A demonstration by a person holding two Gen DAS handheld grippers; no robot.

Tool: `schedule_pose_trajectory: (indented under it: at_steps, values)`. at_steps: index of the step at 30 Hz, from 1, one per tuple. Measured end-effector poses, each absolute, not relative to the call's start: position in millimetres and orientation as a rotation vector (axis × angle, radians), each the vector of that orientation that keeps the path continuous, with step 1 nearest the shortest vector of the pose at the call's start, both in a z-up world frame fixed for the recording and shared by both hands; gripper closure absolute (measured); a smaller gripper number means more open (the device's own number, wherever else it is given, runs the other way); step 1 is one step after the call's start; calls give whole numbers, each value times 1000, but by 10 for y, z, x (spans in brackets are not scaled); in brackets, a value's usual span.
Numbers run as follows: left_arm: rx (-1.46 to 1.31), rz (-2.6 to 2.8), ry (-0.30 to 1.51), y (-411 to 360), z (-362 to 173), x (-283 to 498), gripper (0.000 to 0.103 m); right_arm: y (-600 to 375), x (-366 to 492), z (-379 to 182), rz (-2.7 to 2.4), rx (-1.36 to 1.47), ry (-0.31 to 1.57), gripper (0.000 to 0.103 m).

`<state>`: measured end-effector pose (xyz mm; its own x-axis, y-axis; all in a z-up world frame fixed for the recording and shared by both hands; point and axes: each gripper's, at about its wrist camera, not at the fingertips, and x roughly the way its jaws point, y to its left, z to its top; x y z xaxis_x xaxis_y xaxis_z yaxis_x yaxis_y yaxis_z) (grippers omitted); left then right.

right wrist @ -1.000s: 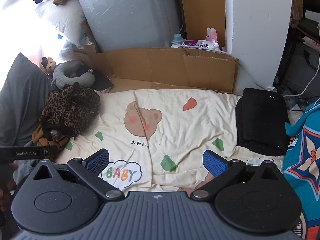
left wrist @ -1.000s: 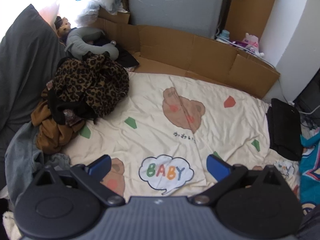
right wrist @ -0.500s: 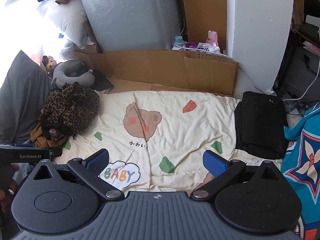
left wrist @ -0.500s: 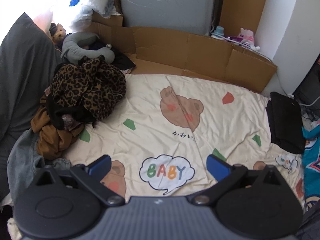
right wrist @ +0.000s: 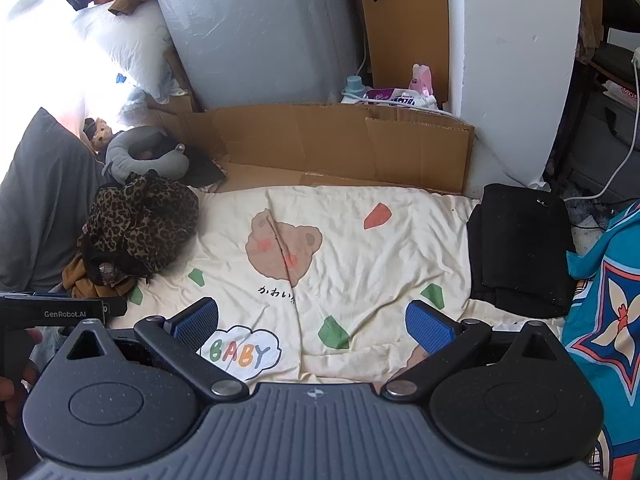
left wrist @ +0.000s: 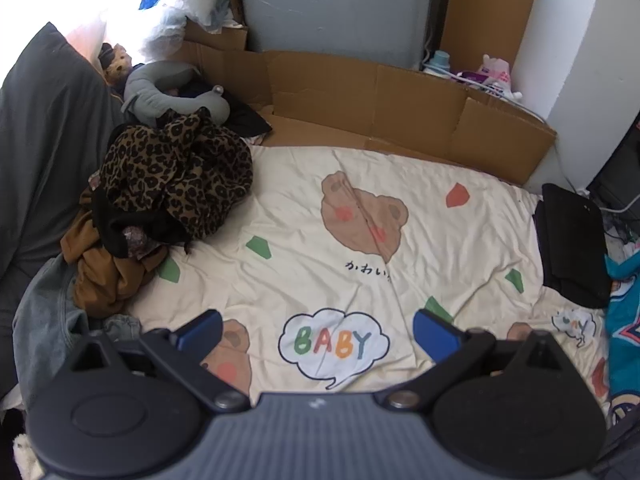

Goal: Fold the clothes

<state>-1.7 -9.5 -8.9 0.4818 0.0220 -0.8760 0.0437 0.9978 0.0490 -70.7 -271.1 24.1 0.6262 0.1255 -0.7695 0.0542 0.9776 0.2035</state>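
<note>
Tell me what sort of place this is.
Most likely a bedroom or sleeping corner at home: a cream bear-print sheet spread flat, a grey pillow beside it, and a heap of unfolded clothes at the left.

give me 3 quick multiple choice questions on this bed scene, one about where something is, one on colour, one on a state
1. Where does the leopard-print garment lie?
A. on the pile at the blanket's left edge
B. on the cardboard
C. on the blanket's right edge

2. What colour is the folded garment on the right?
A. white
B. black
C. red

3. How do both grippers stand?
A. shut on cloth
B. open, holding nothing
C. one shut, one open

Answers: 1 A, it tops the heap of clothes beside the bear blanket. 2 B, it shows plain black. 3 B, the left gripper and right gripper have fingers spread with only blanket between.
</note>
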Motion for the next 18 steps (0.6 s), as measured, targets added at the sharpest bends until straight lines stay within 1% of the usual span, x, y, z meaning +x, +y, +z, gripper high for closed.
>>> schedule_pose_trajectory:
  at_steps: [18]
  values:
    - [98, -23, 1078, -118, -123, 7, 1, -2706, -669, 210, 27, 229, 909, 0]
